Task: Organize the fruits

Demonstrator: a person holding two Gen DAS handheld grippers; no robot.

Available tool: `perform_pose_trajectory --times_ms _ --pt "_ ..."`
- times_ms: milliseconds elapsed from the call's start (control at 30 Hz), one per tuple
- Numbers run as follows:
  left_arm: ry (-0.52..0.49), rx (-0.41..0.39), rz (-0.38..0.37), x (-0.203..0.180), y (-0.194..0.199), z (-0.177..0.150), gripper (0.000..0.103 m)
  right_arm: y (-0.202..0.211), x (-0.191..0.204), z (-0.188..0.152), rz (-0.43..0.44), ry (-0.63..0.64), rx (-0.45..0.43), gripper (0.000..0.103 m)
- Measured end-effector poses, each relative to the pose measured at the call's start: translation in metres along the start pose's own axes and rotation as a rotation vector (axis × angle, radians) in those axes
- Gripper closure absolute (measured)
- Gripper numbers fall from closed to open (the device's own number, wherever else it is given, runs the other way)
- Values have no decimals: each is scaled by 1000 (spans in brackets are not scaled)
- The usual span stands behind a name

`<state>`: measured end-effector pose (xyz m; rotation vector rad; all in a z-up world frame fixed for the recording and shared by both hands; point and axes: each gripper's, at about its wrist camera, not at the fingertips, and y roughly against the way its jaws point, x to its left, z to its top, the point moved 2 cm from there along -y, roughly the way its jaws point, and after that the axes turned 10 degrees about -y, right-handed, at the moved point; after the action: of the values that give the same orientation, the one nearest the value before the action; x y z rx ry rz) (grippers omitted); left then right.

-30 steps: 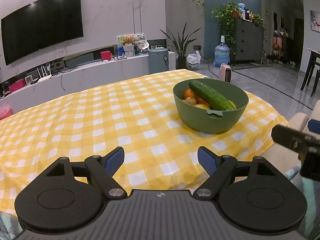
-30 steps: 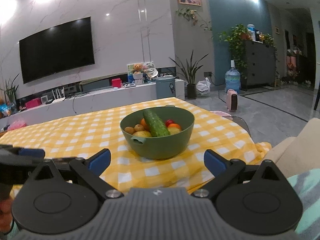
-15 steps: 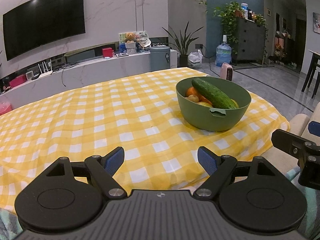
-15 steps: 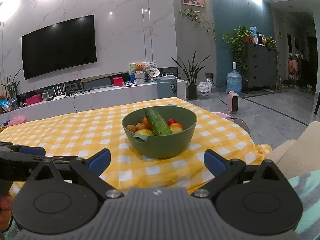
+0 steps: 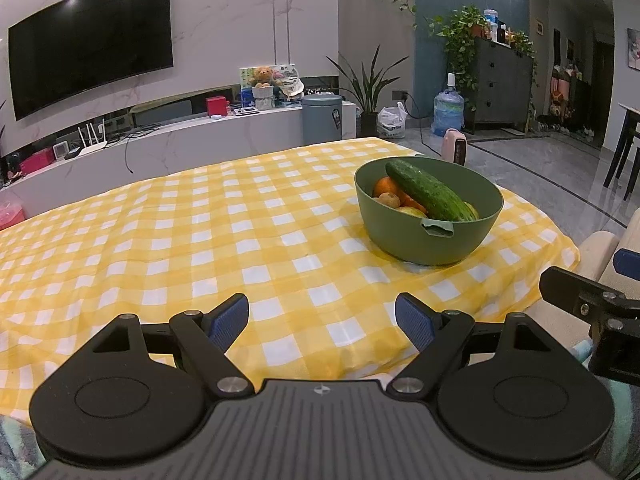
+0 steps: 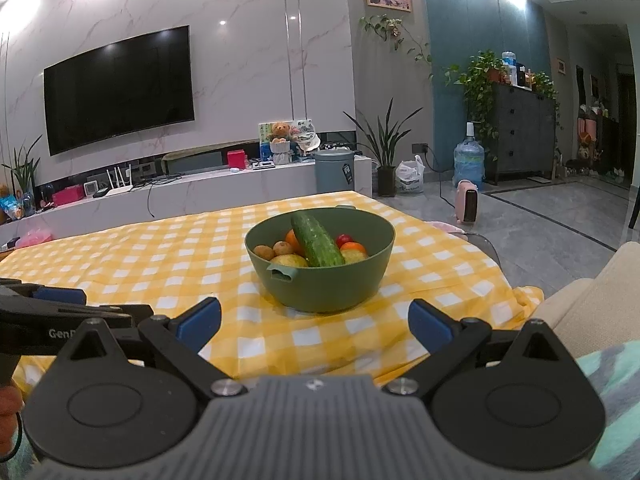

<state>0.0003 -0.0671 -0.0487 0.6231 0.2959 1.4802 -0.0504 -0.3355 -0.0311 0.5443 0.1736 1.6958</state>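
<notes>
On the desk's far right sits our round green plastic bowl, a long dark-green cucumber atop the fruit; both grippers, left and right, hover near us, jaws spread, empty.

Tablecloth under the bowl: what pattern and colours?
Yellow-and-white check tablecloth, clearest in the left wrist view; the green bowl sits on it.

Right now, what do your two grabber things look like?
Both are black plastic. The left gripper and right gripper each have two round discs, a ribbed grey middle with a tiny logo, silver screws, and blue pads on the fingers. White letters "Gen" show on the left one's side.
</notes>
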Motion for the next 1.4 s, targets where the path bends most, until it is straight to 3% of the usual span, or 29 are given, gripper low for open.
perform_pose_trajectory --times_ms 1400 --pt "28 -9 4 9 7 -1 6 -7 0 -2 -14 1 34 4"
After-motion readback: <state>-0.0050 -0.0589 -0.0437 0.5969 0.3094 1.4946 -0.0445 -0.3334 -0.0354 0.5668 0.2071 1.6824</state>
